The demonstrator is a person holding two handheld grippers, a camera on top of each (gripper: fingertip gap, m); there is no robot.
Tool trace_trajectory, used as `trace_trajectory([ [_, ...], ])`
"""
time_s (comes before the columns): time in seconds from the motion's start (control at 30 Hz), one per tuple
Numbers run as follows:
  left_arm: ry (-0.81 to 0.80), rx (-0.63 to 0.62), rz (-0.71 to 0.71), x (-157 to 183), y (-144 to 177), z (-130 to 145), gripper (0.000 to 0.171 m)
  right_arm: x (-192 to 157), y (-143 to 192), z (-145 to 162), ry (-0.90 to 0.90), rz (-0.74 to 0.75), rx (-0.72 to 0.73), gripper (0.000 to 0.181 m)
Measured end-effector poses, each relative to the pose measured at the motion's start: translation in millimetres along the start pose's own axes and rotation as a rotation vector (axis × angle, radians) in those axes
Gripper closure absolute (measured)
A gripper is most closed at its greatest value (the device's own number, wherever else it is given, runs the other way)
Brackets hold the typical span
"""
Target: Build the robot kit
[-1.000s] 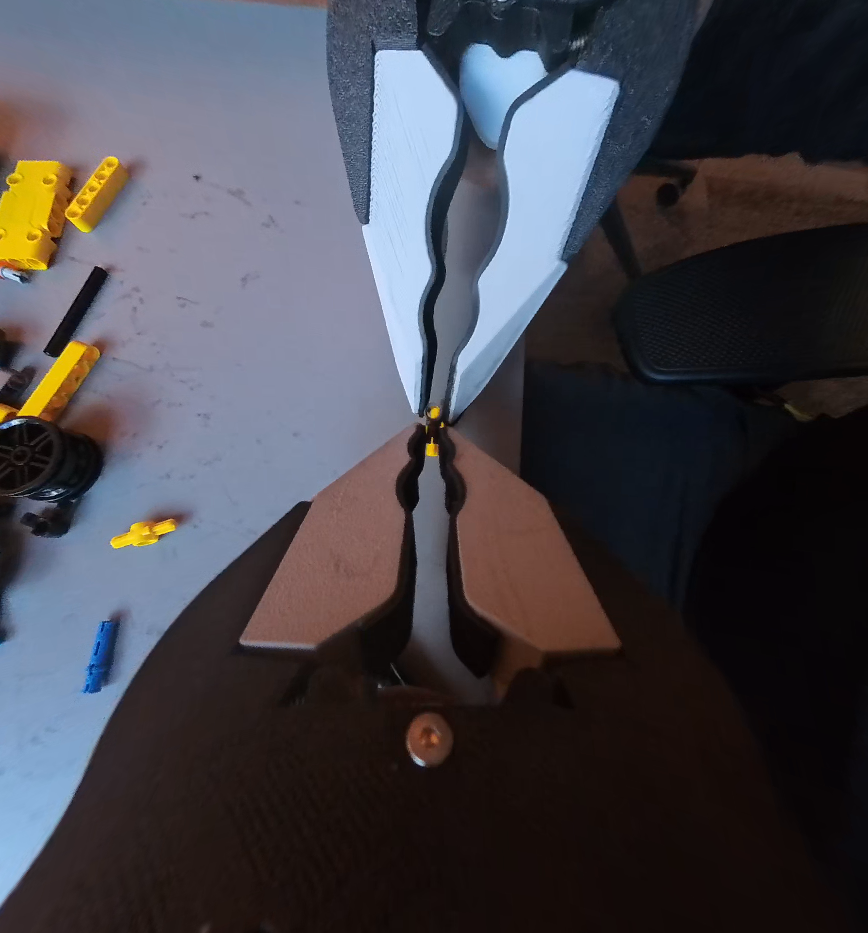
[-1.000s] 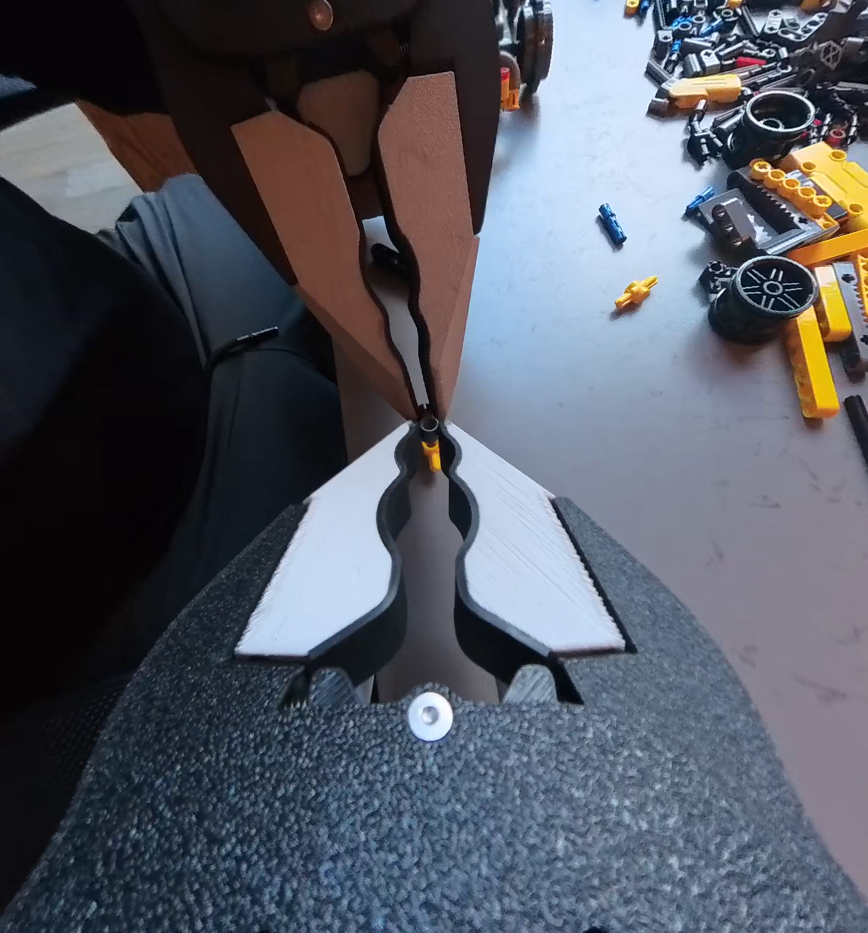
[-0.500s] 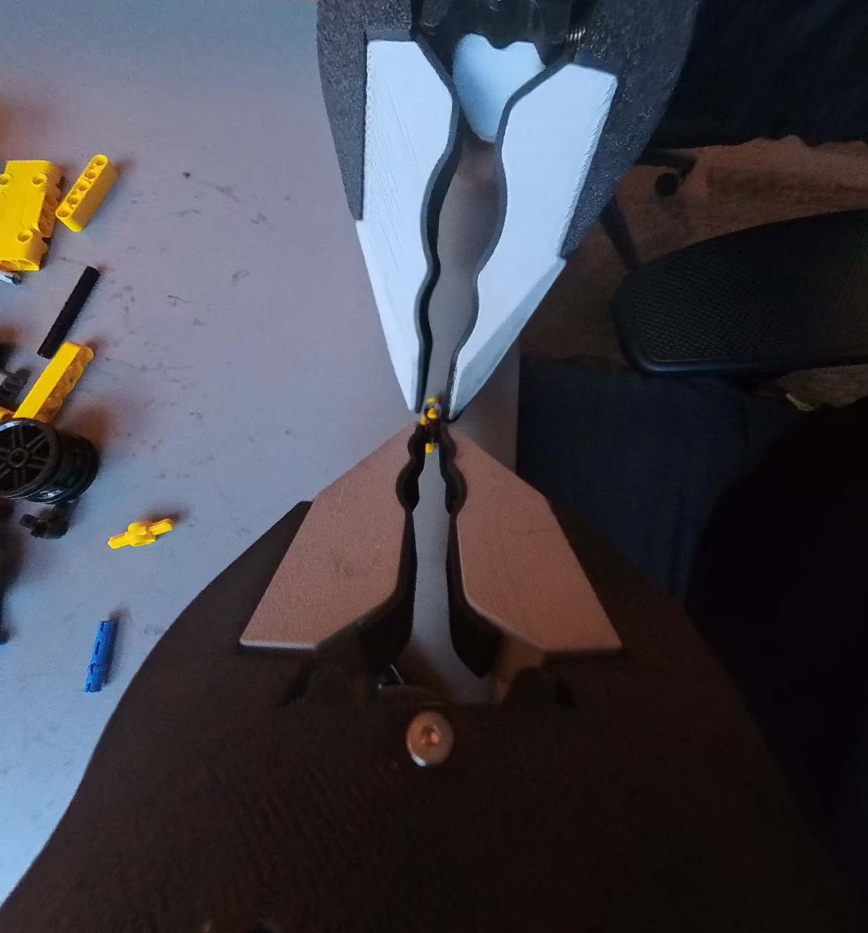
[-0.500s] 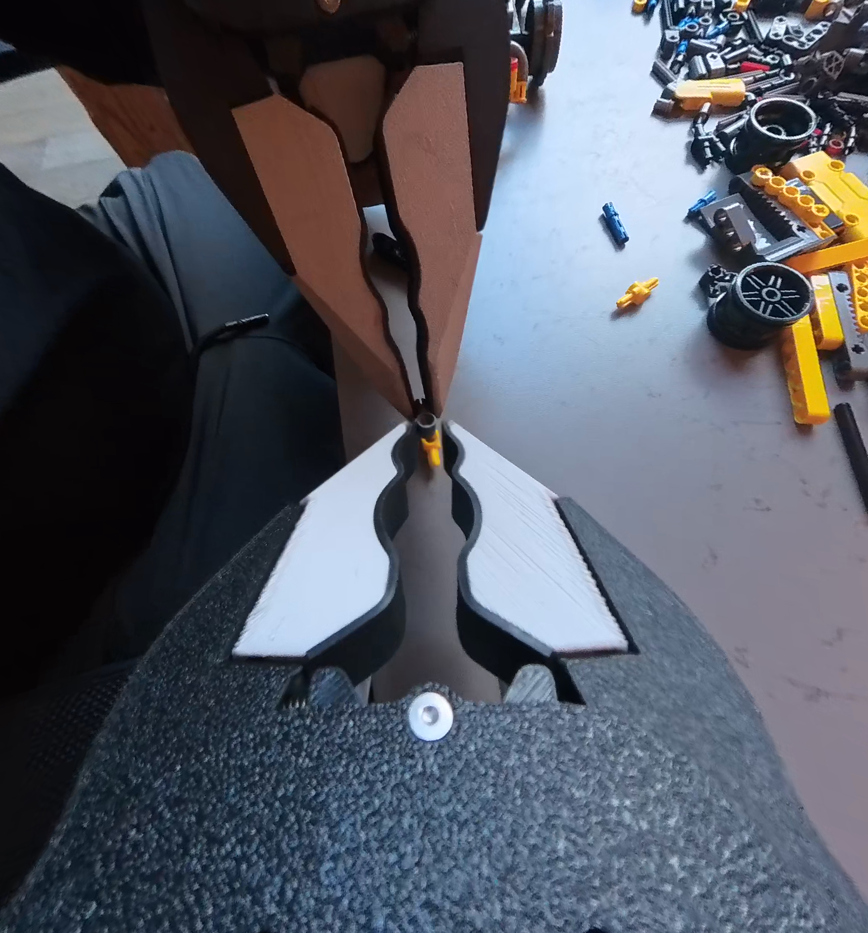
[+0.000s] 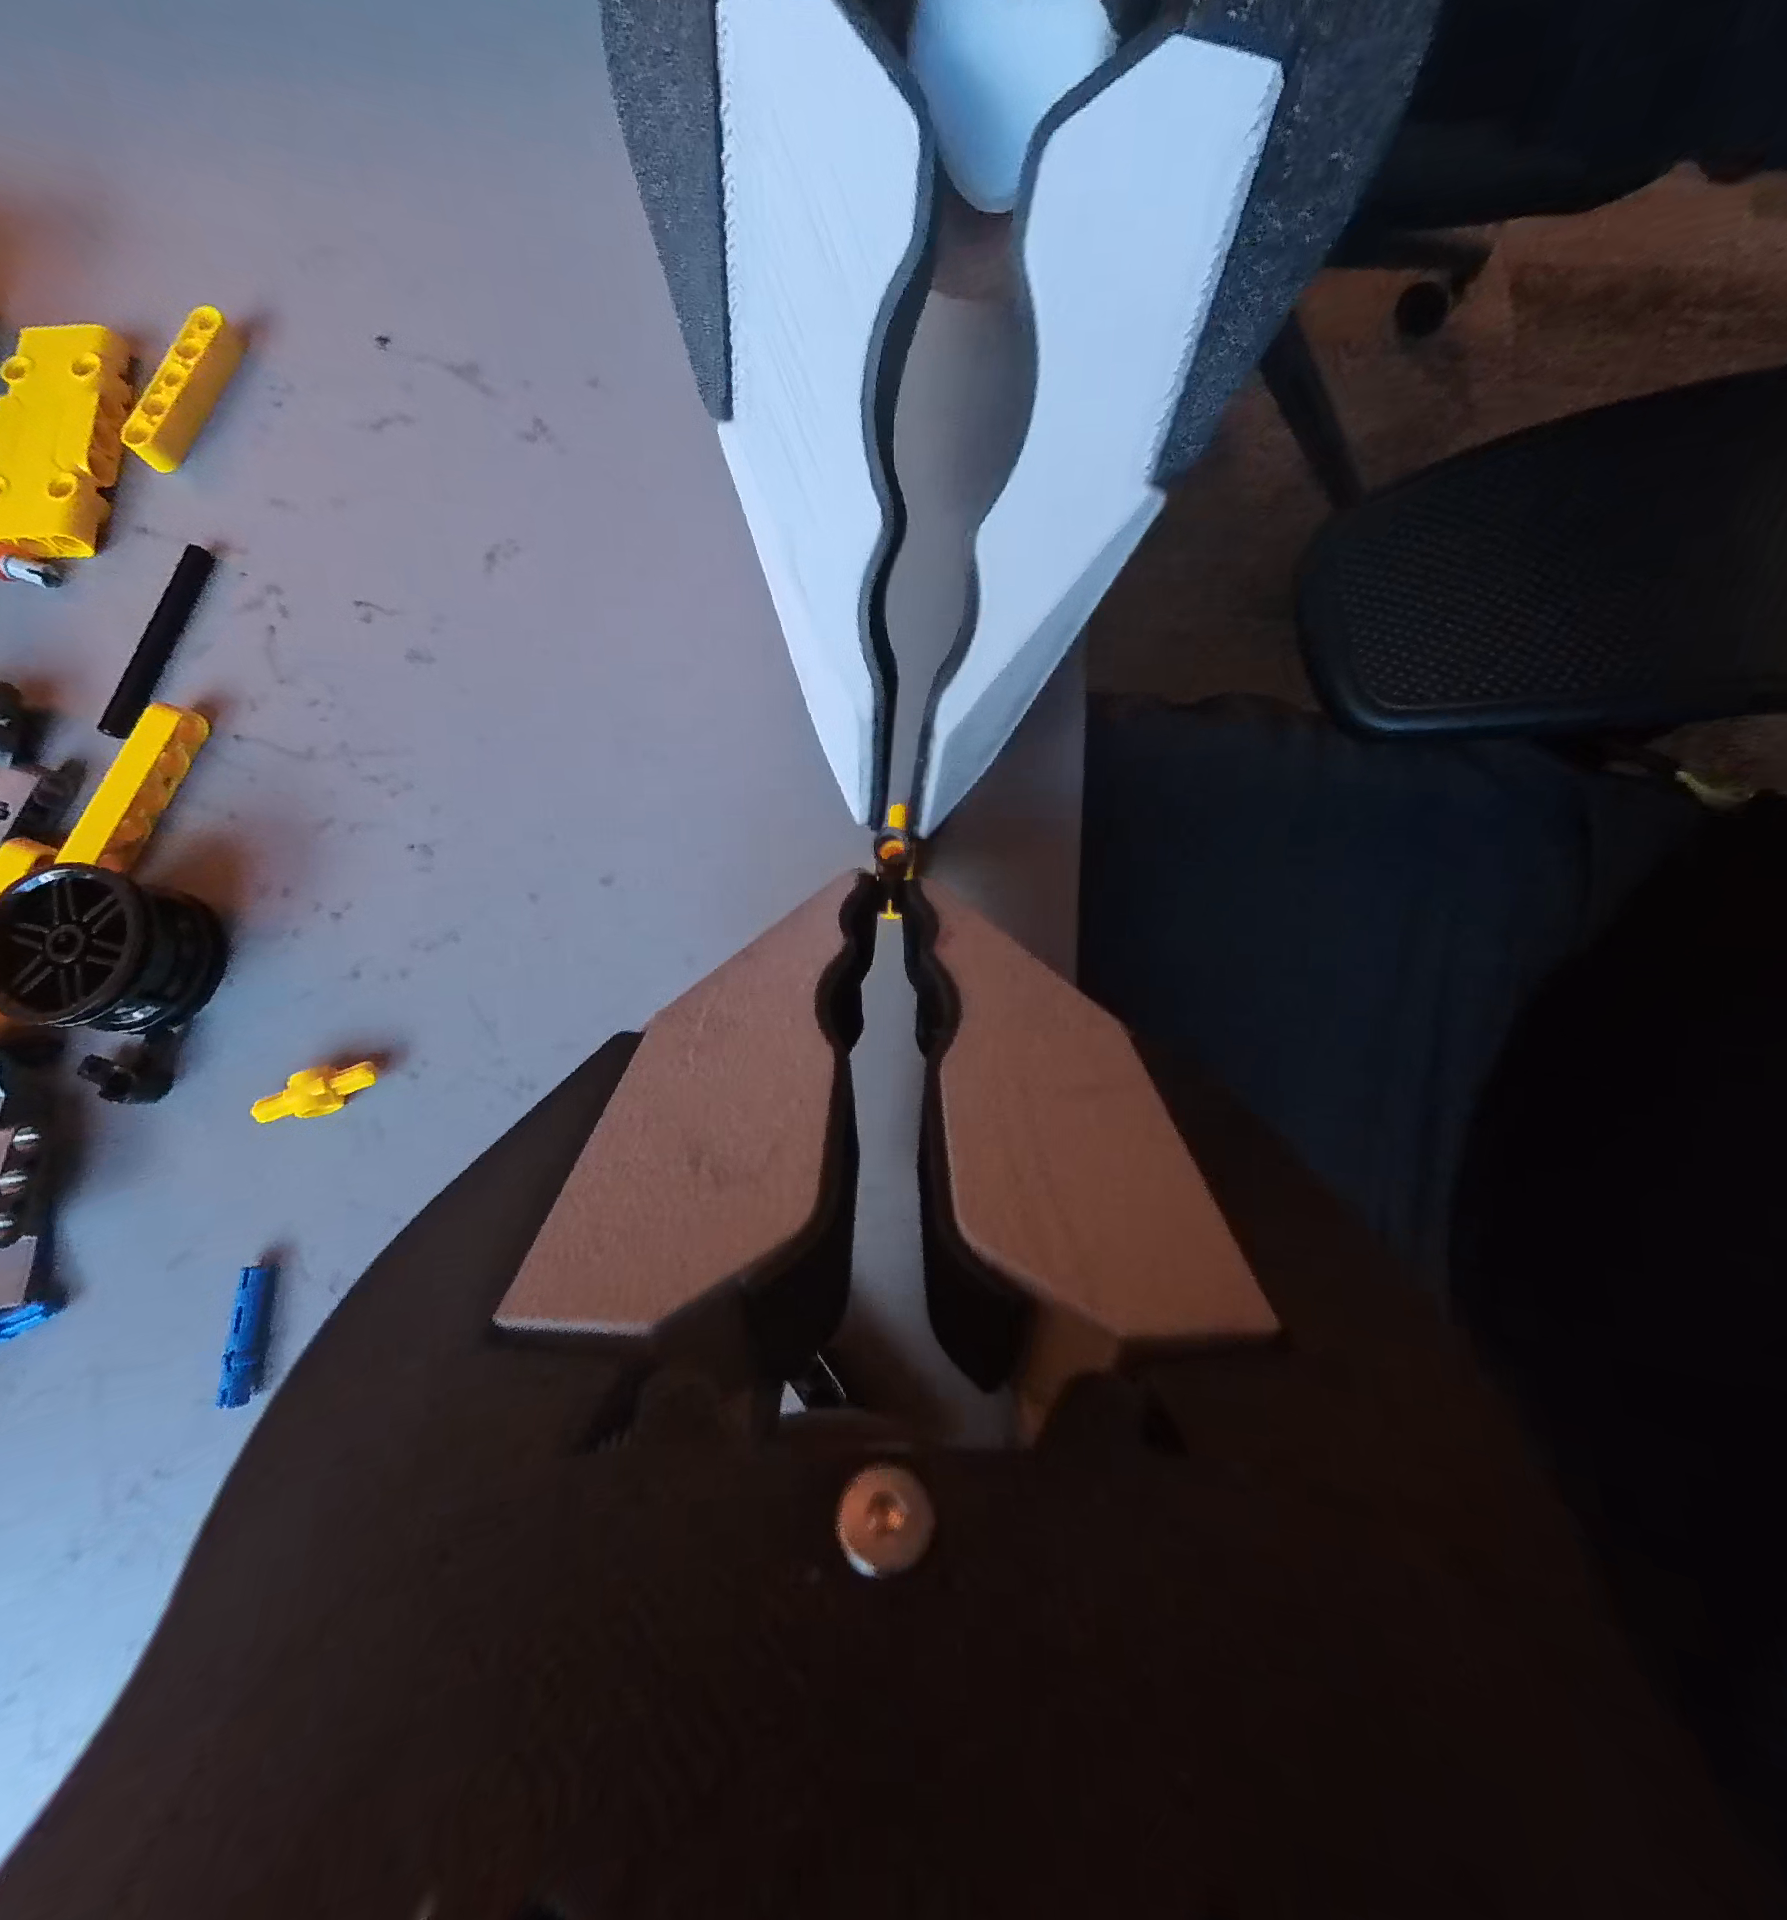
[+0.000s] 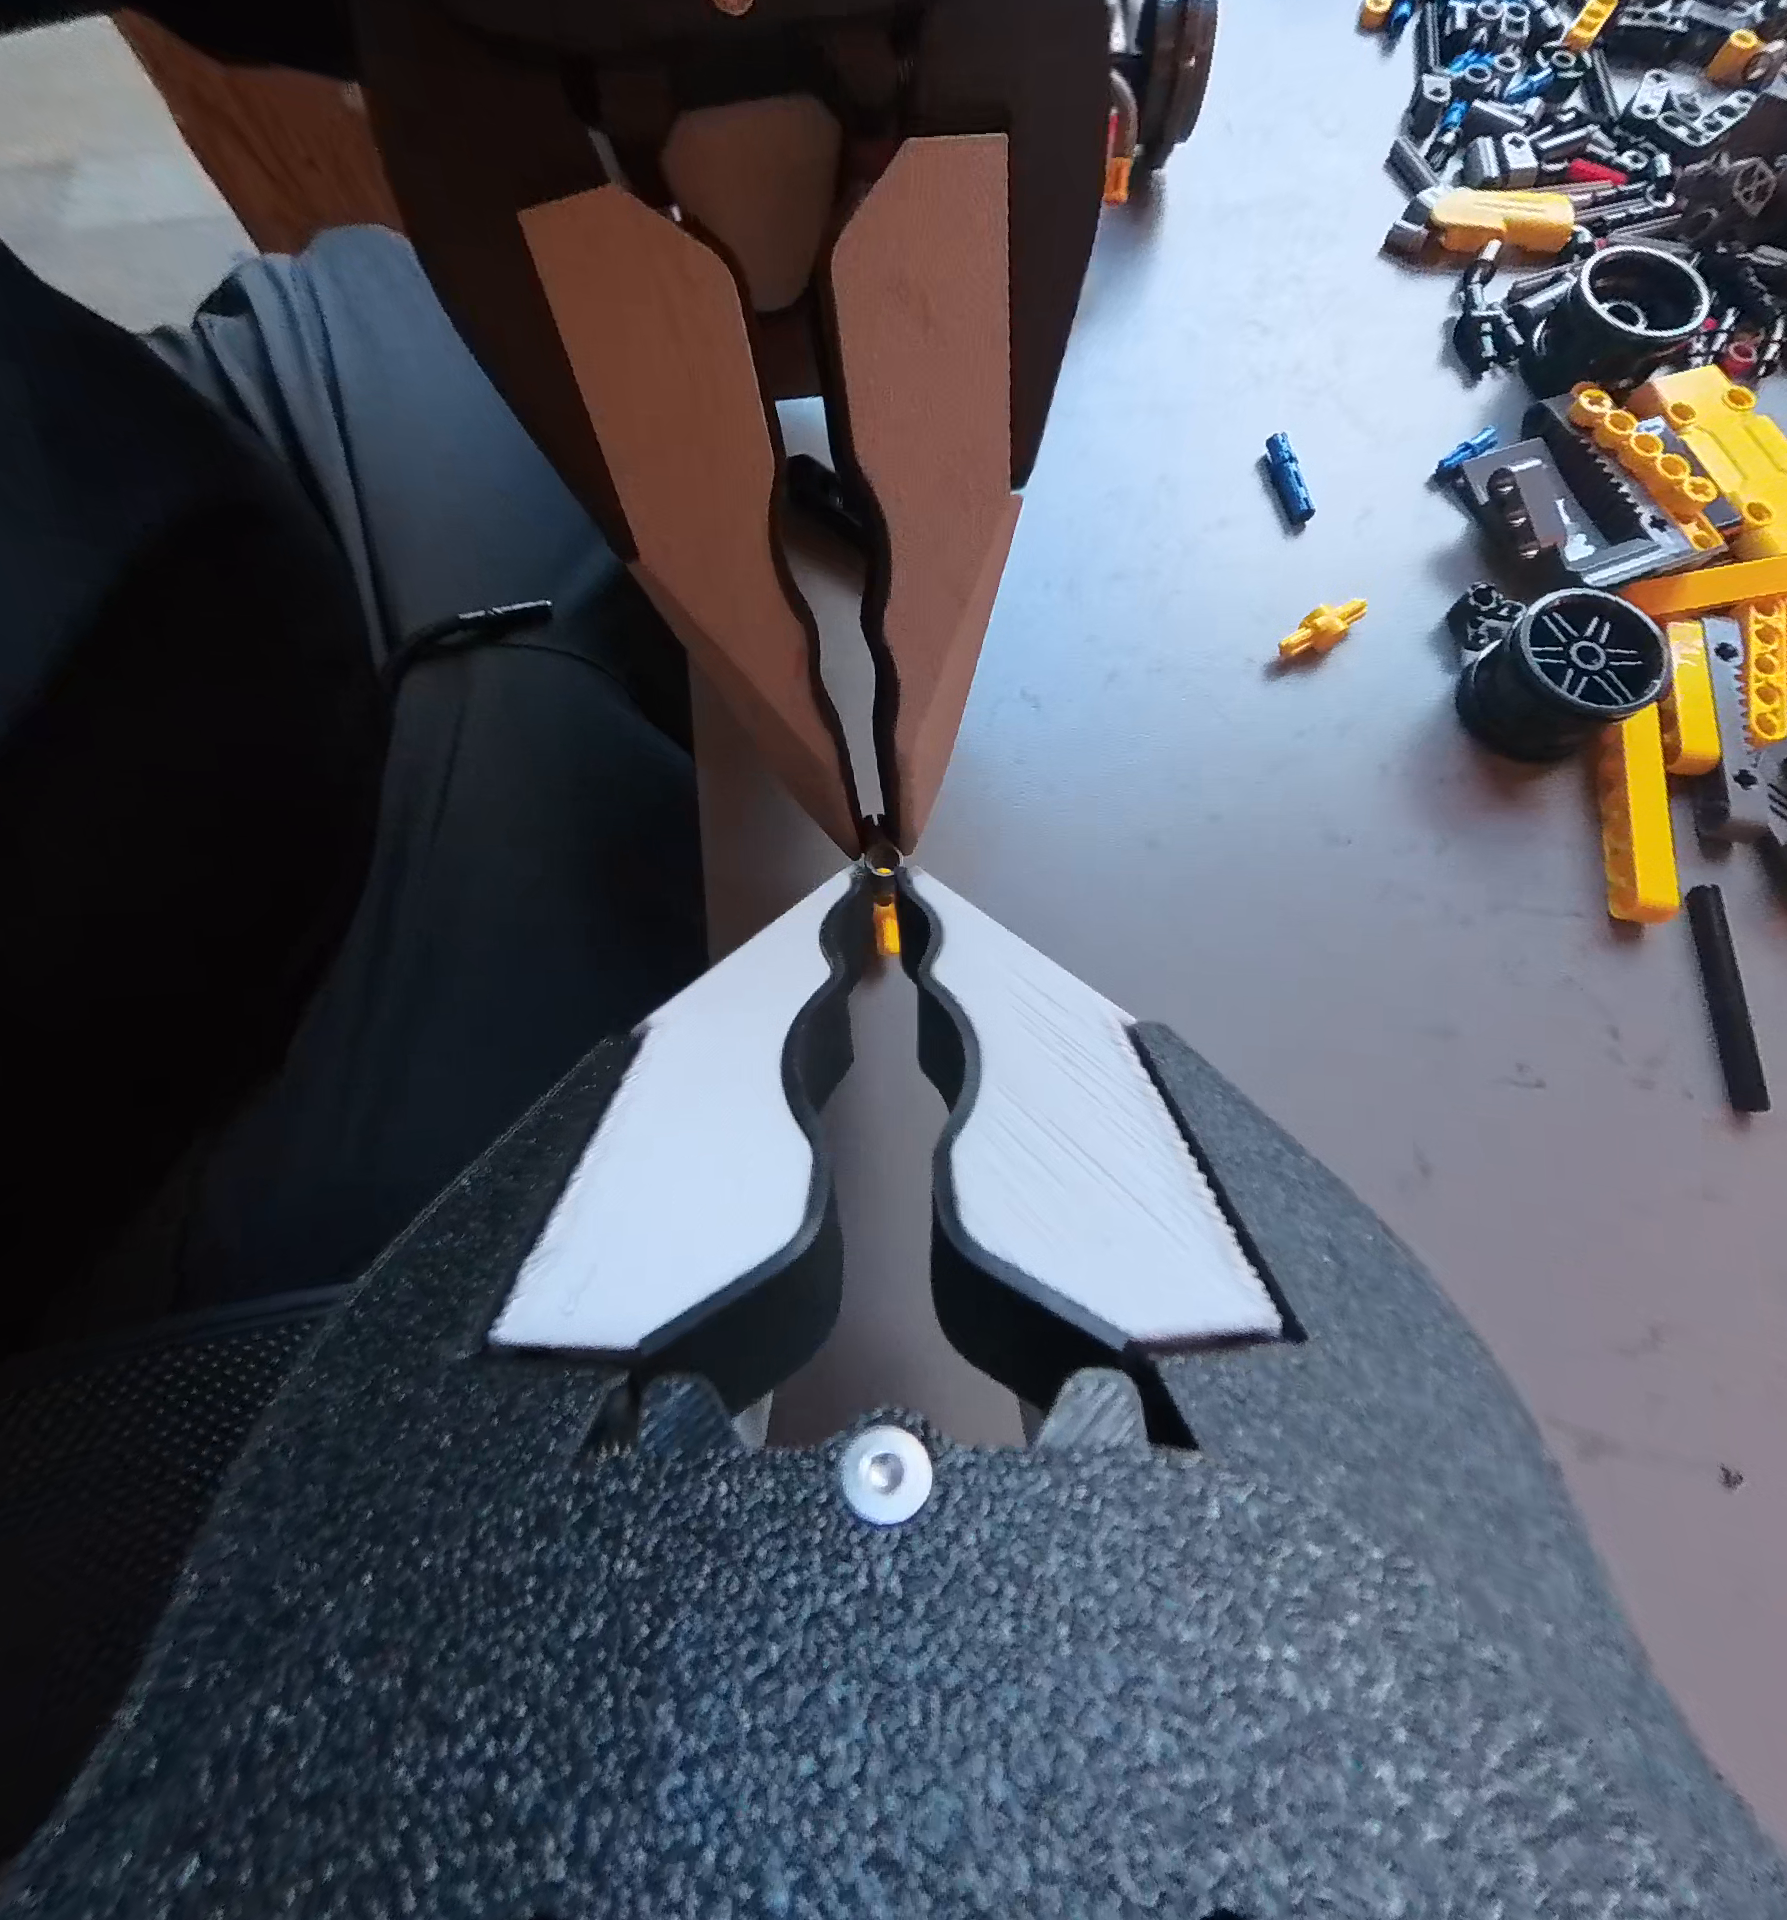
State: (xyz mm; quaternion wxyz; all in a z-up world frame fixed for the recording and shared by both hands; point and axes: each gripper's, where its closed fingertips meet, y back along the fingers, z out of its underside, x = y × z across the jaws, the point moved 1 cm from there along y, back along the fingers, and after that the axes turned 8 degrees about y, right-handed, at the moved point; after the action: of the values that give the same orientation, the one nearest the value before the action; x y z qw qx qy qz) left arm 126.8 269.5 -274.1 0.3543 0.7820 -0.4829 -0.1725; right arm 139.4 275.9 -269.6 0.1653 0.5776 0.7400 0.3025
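Note:
My left gripper [image 5: 889, 883], with brown fingers, and my right gripper [image 6: 881, 883], with white fingers, meet tip to tip above the table's near edge. Both are shut on one tiny piece: a yellow pin [image 6: 884, 925] with a black bush [image 6: 881, 857] on it. In the left wrist view the yellow pin [image 5: 890, 910] shows between the brown tips, the black bush [image 5: 891, 852] sits in the gap, and the right gripper [image 5: 897, 823] comes in from above. In the right wrist view the left gripper [image 6: 876, 826] comes in from above.
Loose building pieces lie on the grey table [image 5: 515, 582]: yellow beams [image 5: 146, 784], a black wheel [image 5: 89, 951], a small yellow connector [image 5: 312, 1091], a blue pin [image 5: 245, 1335], and a big pile [image 6: 1647, 260]. A person's dark-clothed legs [image 6: 401, 883] and a mesh chair [image 5: 1595, 582] are past the table edge. The grippers are tip to tip, or close to it.
Both grippers stay shut tip to tip on the small piece. They have shifted only slightly, and the right gripper looms a little closer in the left wrist view.

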Motion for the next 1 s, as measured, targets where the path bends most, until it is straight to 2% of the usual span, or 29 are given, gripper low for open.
trace_trajectory([
  [0.93, -0.092, -0.087, -0.024, -3.3, -6.5, 5.0, 0.17, 0.9, -3.1, -1.2, -0.024, -0.083, -0.022, 0.181],
  [1.0, -0.101, -0.106, -0.028, -4.2, -8.1, 7.0, 0.171, 1.5, -7.0, 6.3, -0.01, -0.092, -0.077, 0.181],
])
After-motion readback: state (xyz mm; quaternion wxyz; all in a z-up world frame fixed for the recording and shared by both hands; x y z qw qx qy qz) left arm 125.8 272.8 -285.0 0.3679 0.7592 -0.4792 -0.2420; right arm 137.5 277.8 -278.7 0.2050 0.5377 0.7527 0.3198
